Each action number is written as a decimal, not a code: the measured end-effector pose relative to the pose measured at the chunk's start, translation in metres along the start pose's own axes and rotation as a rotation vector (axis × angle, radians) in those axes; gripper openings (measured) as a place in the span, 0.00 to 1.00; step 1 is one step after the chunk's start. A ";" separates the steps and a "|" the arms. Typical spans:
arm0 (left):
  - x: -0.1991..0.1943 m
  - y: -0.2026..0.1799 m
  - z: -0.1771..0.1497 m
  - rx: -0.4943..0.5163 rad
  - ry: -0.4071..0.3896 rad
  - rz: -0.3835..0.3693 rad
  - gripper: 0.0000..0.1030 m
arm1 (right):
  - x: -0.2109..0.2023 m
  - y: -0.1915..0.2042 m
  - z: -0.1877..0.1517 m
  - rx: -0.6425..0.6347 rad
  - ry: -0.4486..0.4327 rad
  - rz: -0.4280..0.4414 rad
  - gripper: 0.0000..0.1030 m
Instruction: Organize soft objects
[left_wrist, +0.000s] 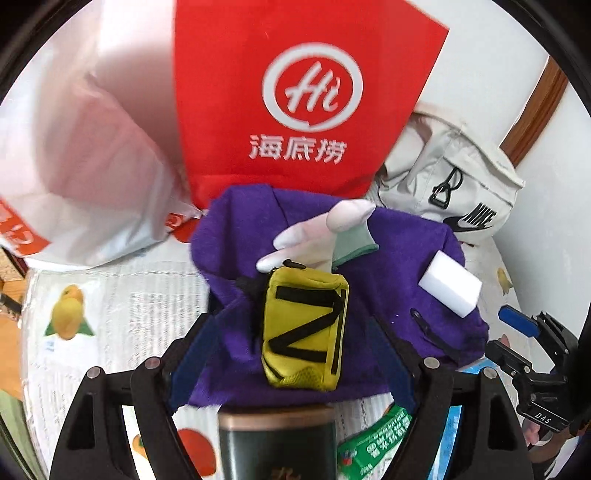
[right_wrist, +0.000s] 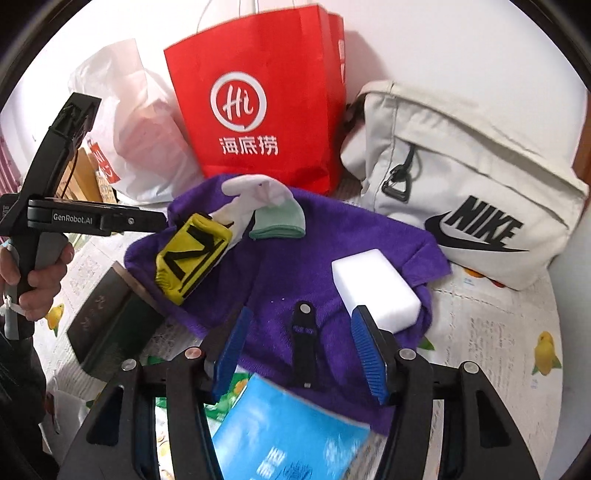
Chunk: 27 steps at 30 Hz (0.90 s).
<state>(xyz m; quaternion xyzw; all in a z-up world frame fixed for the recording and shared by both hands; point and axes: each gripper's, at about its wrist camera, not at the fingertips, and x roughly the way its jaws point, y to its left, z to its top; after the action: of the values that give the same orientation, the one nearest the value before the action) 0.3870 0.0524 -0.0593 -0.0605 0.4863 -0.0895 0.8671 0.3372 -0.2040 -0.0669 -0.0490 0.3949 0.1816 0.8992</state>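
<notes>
Both the left gripper and right gripper gape empty above the fuzzy purple towel, which gathers the yellow fabric pouch, white glove and white foam block near the printed table cover's back edge

A purple towel covers the middle of the surface, carrying a yellow pouch, a white glove and a white sponge block. Bare towel lies open between pouch and sponge. A red paper bag, white plastic bag and Nike bag wall off the far side. A dark box blocks the near left.
</notes>
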 end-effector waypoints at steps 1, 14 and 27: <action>-0.005 -0.003 -0.002 -0.001 -0.012 0.002 0.79 | -0.006 0.001 -0.002 0.003 -0.005 -0.002 0.56; -0.083 -0.004 -0.074 -0.017 -0.068 0.013 0.79 | -0.086 0.034 -0.060 0.030 -0.060 -0.004 0.58; -0.120 0.014 -0.180 -0.120 -0.045 0.001 0.79 | -0.131 0.059 -0.153 0.019 -0.059 0.023 0.58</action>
<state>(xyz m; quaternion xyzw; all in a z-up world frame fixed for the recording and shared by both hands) 0.1734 0.0881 -0.0561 -0.1138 0.4711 -0.0582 0.8728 0.1284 -0.2221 -0.0726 -0.0304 0.3703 0.1893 0.9089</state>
